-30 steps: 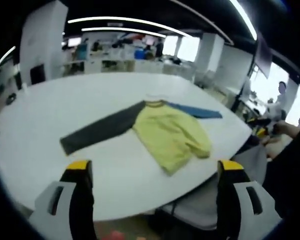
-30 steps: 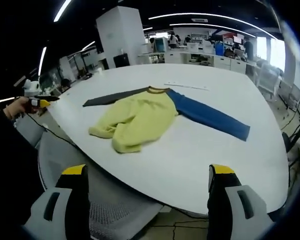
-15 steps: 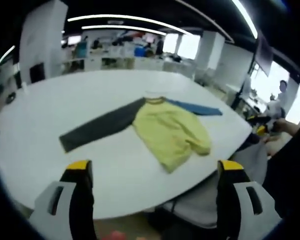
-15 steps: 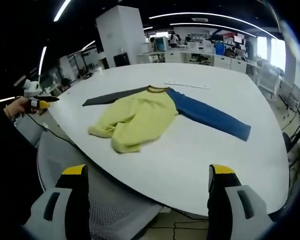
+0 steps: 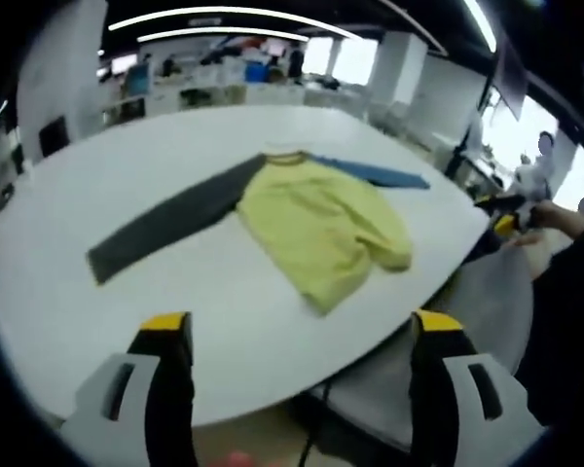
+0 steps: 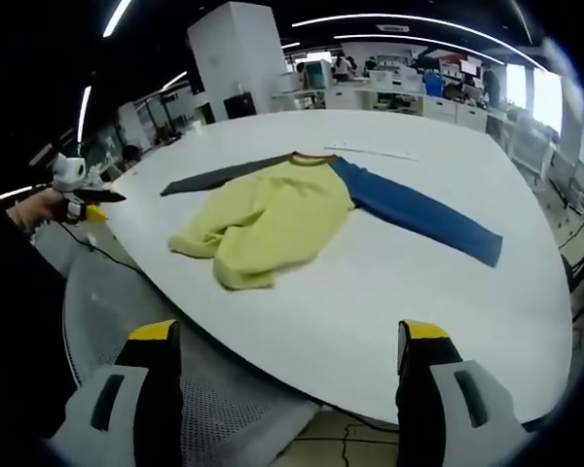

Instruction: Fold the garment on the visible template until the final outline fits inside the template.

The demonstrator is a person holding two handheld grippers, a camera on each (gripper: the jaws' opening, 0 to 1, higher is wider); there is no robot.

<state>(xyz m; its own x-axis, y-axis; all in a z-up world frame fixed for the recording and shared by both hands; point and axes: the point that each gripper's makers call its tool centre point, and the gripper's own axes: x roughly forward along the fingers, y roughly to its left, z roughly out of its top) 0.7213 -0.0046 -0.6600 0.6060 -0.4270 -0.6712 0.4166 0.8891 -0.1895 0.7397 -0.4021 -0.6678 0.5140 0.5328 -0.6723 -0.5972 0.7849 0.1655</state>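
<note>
- My left gripper (image 5: 297, 336) is open wide. Its two jaws with yellow tips stand far apart, and nothing is between them.
- It hangs in the air near the edge of the table (image 5: 68, 214), not touching it.
- My right gripper (image 6: 284, 345) is open wide too, with nothing in it. It hangs past the near edge of the table (image 6: 419, 292).
- In the right gripper view, a gray mesh chair (image 6: 127, 321) sits under the table edge, just past the jaws.
- In the left gripper view, I can see my right gripper (image 5: 504, 216) far off on the right, held in a hand (image 5: 557, 216) beside the table edge.
- In the right gripper view, I can see my left gripper (image 6: 78, 190) far off on the left, held in a hand (image 6: 34, 209).
- The garment (image 5: 316, 229) lies flat on the white table. It is a shirt with a yellow body.
- The bottom of the yellow body is bunched up and wrinkled near the table edge.
- Its dark gray sleeve (image 5: 161, 229) lies stretched out straight to one side.
- Its blue sleeve (image 6: 414, 209) lies stretched out straight to the other side.
- The collar (image 6: 311, 158) points away from me, toward the middle of the table.
- A thin pale strip (image 6: 370, 151) lies on the table just past the collar.
- Behind the table there are desks and long ceiling lights in a big room.
</note>
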